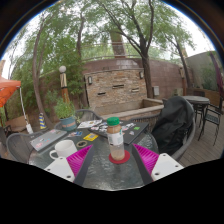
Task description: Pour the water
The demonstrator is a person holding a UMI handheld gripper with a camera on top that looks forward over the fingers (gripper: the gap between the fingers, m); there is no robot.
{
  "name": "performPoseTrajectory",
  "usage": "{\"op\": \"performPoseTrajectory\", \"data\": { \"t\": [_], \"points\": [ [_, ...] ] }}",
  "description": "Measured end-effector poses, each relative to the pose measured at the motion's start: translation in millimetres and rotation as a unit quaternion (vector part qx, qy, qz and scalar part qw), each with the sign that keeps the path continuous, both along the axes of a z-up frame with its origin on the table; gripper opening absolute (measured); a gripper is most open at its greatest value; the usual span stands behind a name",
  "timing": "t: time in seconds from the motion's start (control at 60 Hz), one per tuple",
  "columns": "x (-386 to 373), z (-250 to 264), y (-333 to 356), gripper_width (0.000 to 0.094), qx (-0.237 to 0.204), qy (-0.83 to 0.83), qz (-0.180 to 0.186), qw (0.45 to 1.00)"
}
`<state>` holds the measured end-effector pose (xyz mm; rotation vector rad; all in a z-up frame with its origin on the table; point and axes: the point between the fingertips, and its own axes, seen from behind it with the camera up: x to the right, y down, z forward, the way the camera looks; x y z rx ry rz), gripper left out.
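Gripper (pixel 118 160) wide open, holding nothing — from my remote seat I see the bottle (pixel 117 140) (green cap, reddish base) upright between the pink pads (pixel 79 160), gaps either side, resting on the glass table (pixel 100 172). White mug (pixel 64 149) sits left of it.

Soft outdoor daylight through trees, bright sky overhead, strong fisheye bending at the edges

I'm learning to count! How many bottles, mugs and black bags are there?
Bottles: 1, the bottle standing between the open jaws, gaps either side
Mugs: 1, the white mug
Bags: 1, the black bag
Total: 3
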<state>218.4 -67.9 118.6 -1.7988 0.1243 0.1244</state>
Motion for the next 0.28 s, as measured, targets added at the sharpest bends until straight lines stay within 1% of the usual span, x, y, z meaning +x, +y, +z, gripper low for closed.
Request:
{"op": "performPoseTrajectory", "data": {
  "t": [0.067, 0.15, 0.283],
  "points": [
    [-2, 15, -35, 0.0834, 0.017, 0.005, -0.004, 1.0],
    [-4, 28, -80, 0.0834, 0.02, 0.007, -0.005, 1.0],
    [1, 40, -132, 0.0832, 0.022, 0.017, -0.009, 1.0]
  ]
}}
